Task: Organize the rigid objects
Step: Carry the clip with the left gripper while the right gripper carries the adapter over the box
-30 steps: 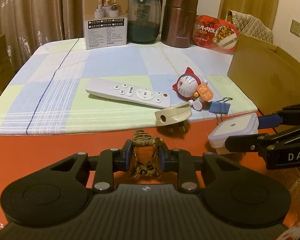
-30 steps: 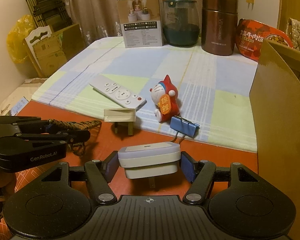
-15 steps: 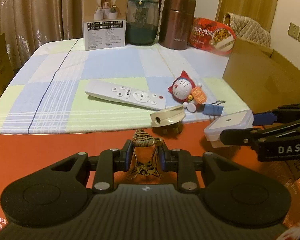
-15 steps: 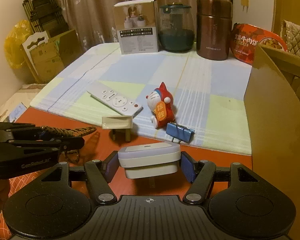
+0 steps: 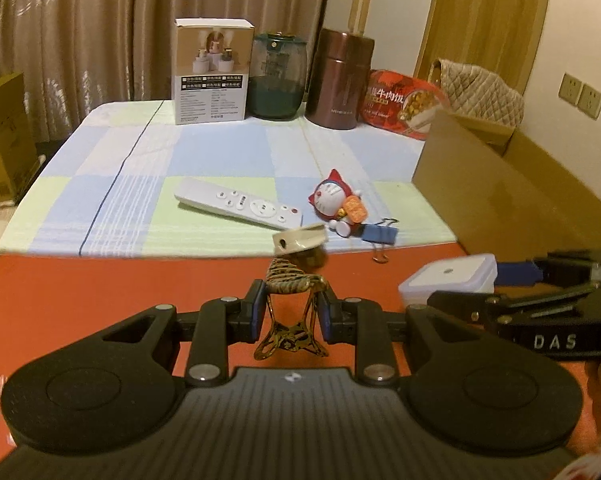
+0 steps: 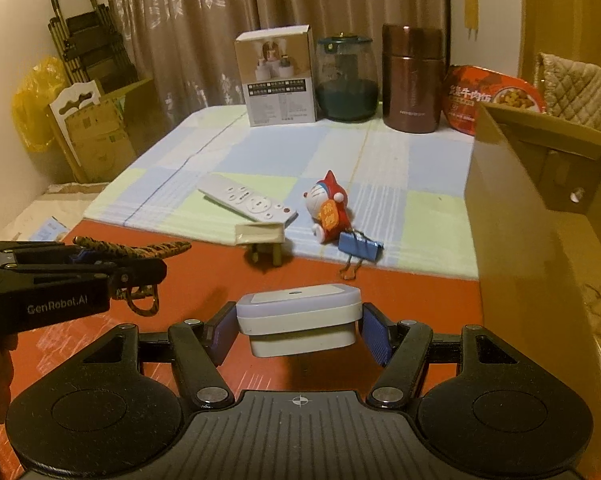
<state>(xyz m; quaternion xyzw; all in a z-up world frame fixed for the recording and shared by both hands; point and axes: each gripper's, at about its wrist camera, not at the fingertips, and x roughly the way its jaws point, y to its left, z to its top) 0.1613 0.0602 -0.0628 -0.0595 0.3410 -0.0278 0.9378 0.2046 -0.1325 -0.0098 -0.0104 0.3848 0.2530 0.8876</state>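
My left gripper (image 5: 291,314) is shut on a braided brown rope keychain (image 5: 286,280) with a brass clip, held above the orange surface. The same keychain (image 6: 140,250) shows at the left of the right wrist view. My right gripper (image 6: 298,330) is shut on a white square plug-in night light (image 6: 298,312), also seen in the left wrist view as a white block (image 5: 448,276). On the checked cloth lie a white remote (image 5: 238,206), a cream plug adapter (image 5: 300,240), a red cat figurine (image 5: 336,204) and a blue binder clip (image 5: 378,234).
An open cardboard box (image 6: 540,200) stands at the right. Along the back stand a white product box (image 5: 210,72), a green glass jar (image 5: 276,76), a brown flask (image 5: 340,80) and a red food bowl (image 5: 400,104). Cardboard and a folded cart (image 6: 88,60) lie left of the table.
Both grippers have lifted and drawn back from the table with their objects still held, so the items on the cloth look farther away. Nothing was let go.
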